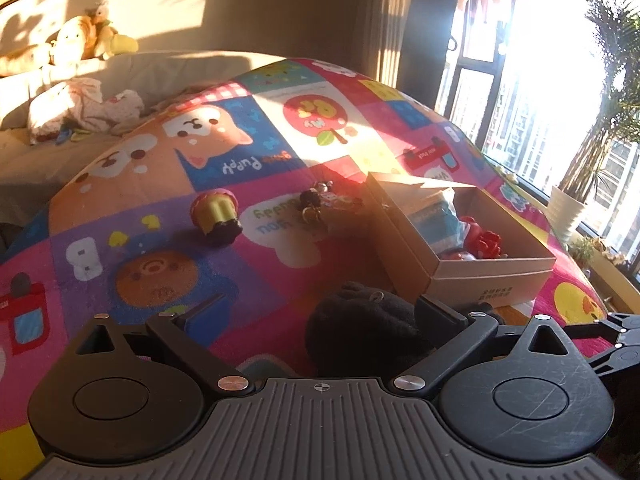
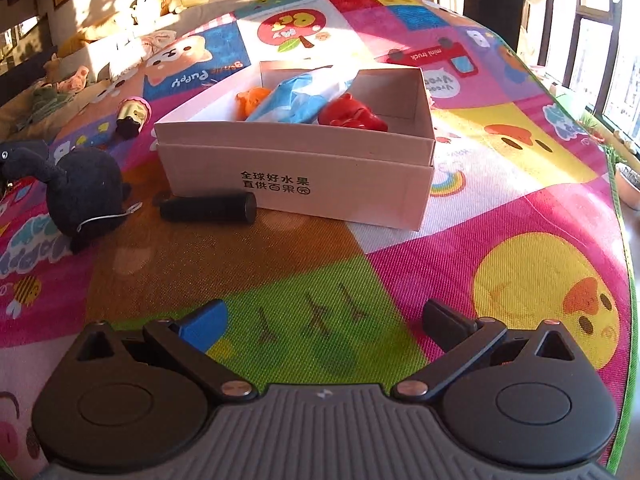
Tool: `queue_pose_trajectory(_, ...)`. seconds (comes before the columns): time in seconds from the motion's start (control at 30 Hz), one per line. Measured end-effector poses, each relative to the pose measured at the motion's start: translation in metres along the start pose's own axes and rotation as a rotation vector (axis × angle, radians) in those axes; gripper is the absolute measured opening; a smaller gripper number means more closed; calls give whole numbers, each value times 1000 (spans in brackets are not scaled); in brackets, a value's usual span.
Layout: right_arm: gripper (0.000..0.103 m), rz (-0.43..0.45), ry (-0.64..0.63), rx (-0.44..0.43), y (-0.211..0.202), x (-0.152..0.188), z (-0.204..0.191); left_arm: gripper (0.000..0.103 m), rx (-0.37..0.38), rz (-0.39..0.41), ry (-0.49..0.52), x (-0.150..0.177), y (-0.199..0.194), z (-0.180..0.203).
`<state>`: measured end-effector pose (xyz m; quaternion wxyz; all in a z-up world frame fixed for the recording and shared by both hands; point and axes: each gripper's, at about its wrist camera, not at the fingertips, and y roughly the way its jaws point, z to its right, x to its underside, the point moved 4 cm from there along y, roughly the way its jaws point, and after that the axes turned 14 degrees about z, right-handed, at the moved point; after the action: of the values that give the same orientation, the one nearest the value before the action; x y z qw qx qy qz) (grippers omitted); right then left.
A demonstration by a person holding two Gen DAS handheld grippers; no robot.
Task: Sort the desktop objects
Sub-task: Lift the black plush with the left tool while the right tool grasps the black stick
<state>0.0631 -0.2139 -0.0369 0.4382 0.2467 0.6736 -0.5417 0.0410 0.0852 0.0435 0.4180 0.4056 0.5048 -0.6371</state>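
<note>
A cardboard box stands on the colourful play mat and holds a red toy, an orange toy and a blue-white packet; the box also shows in the left wrist view. My left gripper is open, with a black plush toy between its fingers. The plush also lies at the left of the right wrist view. A black cylinder lies against the box front. My right gripper is open and empty above the mat, near the box.
A cupcake toy lies on its side on the mat, left of a small dark keychain cluster. A sofa with plush toys is behind. A window and potted plant are at the right. The mat edge drops off at right.
</note>
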Motion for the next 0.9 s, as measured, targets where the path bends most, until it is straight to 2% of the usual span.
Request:
queue_pose_trajectory(0.23, 103, -45, -7, -10, 5, -10, -5, 102, -62, 19, -66, -3, -3, -18)
queue_pose_trajectory(0.33, 103, 23, 15, -38, 5, -22, -22, 102, -69, 18, -72, -3, -3, -20)
queue_pose_trajectory(0.43, 102, 49, 0, -41, 15, -36, -45, 102, -66, 18, -79, -1, -4, -21)
queue_pose_trajectory(0.63, 92, 2, 26, -63, 49, -51, -72, 102, -83, 32, -99, 1, -12, -31)
queue_pose_trajectory(0.7, 84, -13, 17, -64, 58, -52, -80, 102, -85, 34, -105, 1, -14, -36)
queue_pose_trajectory(0.73, 75, -21, 14, -65, 61, -51, -82, 102, -81, 32, -108, 2, -14, -37)
queue_pose_trajectory(0.83, 75, -20, 5, -57, 60, -49, -81, 102, -41, 22, -101, 5, -14, -34)
queue_pose_trajectory(0.9, 75, -23, 8, -51, 56, -47, -74, 103, 38, 8, -79, 8, -14, -24)
